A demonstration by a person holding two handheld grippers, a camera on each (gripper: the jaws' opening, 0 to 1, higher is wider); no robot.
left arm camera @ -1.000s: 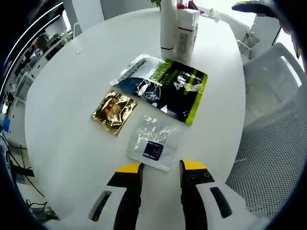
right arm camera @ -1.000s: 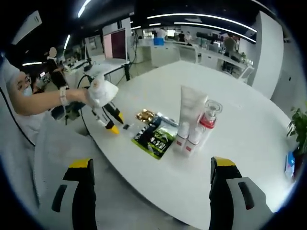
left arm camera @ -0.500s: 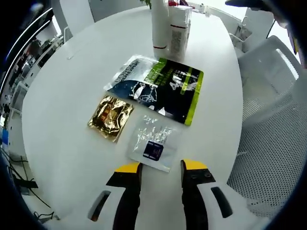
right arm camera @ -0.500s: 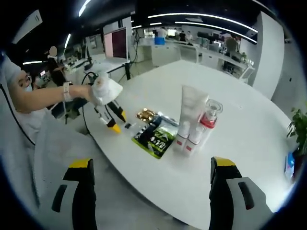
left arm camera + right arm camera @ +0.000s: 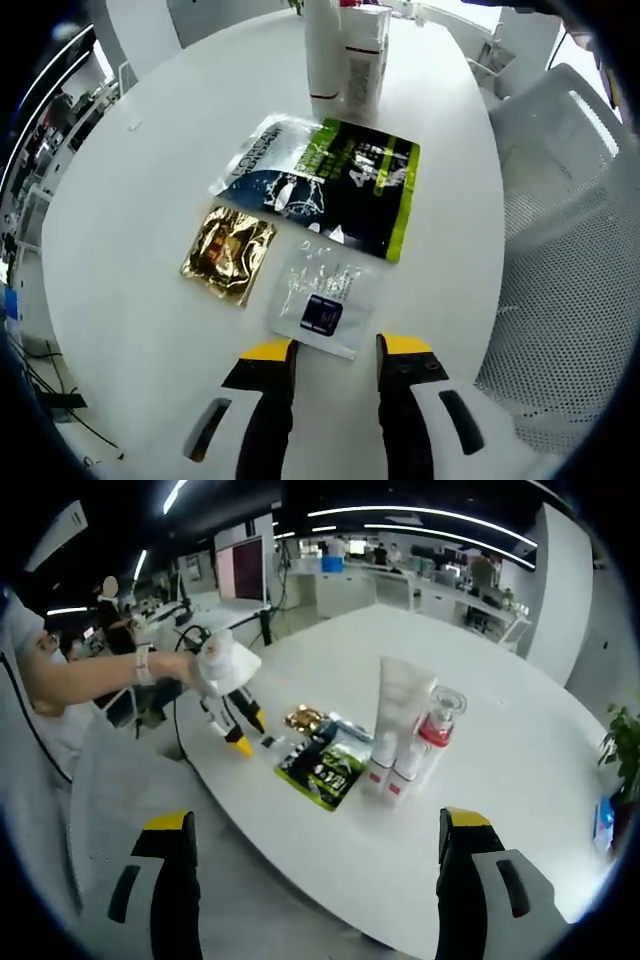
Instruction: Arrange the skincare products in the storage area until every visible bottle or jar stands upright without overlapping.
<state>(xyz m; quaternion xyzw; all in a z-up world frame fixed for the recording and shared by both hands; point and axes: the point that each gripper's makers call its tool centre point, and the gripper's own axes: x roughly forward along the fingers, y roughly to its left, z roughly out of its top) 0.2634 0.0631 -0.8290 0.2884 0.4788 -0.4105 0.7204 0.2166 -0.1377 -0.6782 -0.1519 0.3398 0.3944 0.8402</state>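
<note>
**Sachets flat, bottles already standing**

Bench [image 5: 120,200] first: a broad white round top with a mesh chair [image 5: 570,270] tucked against its edge at about 3 o'clock in the left gripper view. Next in size comes the upright cluster, seen in the right gripper view as a tall white tube [image 5: 401,702], a clear-capped red pump bottle [image 5: 437,720] touching it, and two small white bottles [image 5: 394,764] in front. All stand with their long axes vertical and none leans on another, so that part of the job looks done.

Toward 12 o'clock from the left gripper [image 5: 335,352] lies the black-and-green sachet [image 5: 330,183], flat, its long axis running roughly 10 to 4 o'clock. Just beside it sit the gold foil packet [image 5: 229,253] and the clear sample sachet [image 5: 325,297], also flat; the sachet's near edge is just ahead of the yellow tips. The left fingers stand narrowly parted and empty, lined up on that sachet, probably to pick it up.

Right gripper [image 5: 315,875] hangs well back off the bench edge, fingers spread wide and empty, apparently waiting.
</note>
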